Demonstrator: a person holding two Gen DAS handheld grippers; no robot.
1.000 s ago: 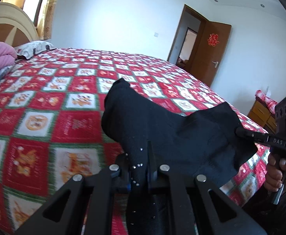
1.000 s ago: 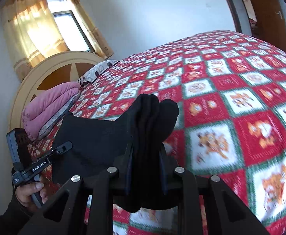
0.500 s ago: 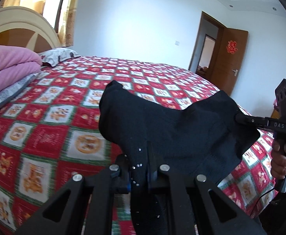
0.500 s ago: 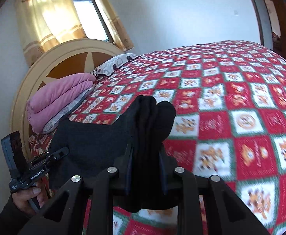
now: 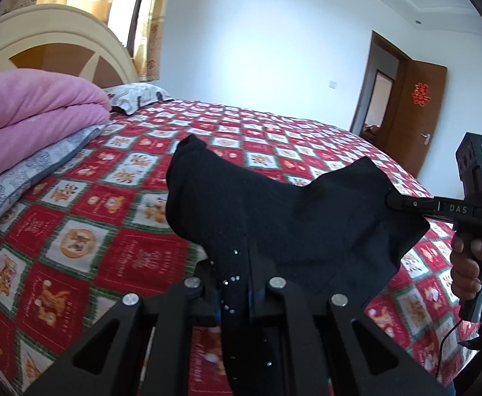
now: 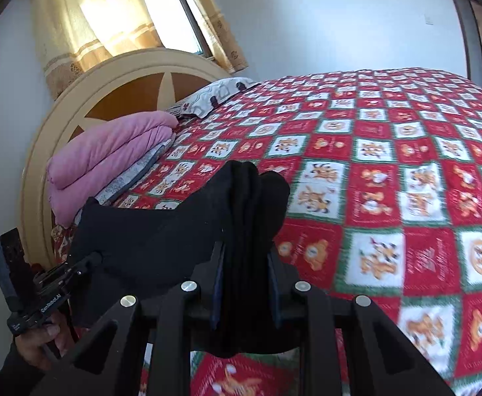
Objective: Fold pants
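Black pants point(image 5: 274, 217) nearer pink quilt point(image 5: 33, 115)

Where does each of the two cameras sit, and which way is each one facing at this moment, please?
Left wrist: on the left gripper, facing across the bed toward the door; shows the right hand and right gripper.
Right wrist: on the right gripper, facing the headboard and window; shows the left hand.
Shared: the black pants, clamped by both jaws, the pink quilt.
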